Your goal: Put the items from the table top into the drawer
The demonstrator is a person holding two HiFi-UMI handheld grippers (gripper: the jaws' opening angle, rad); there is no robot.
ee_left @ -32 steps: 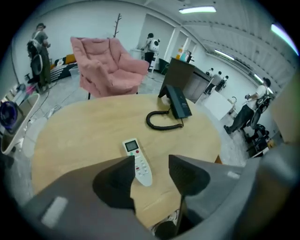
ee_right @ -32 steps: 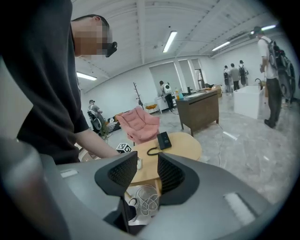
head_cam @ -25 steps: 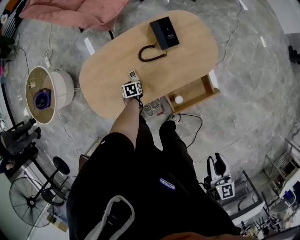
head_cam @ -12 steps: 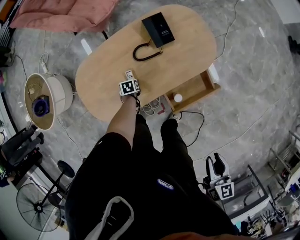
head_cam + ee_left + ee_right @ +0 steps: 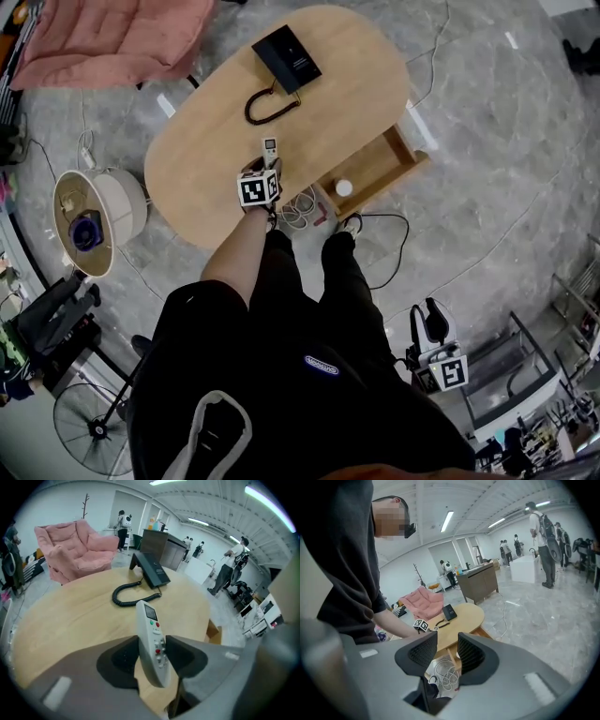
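Over tabletop (image 5: 202, 164), left gripper (image 5: 152, 645) fingers (image 5: 119, 660) clamped on white remote (image 5: 149, 623), button print unreadable; right gripper (image 5: 447, 654) fingers (image 5: 424, 656) apart, empty.

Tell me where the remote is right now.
The remote sits in the left gripper over the table, centre of the left gripper view, the coiled cord just beyond.

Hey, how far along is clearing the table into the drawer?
Done: one small white round item lies in the open drawer. In hand: the left tool is shut on the white remote, over the table. Left: the remote has to go in, then the black phone with its coiled cord. The right tool hangs open and empty.
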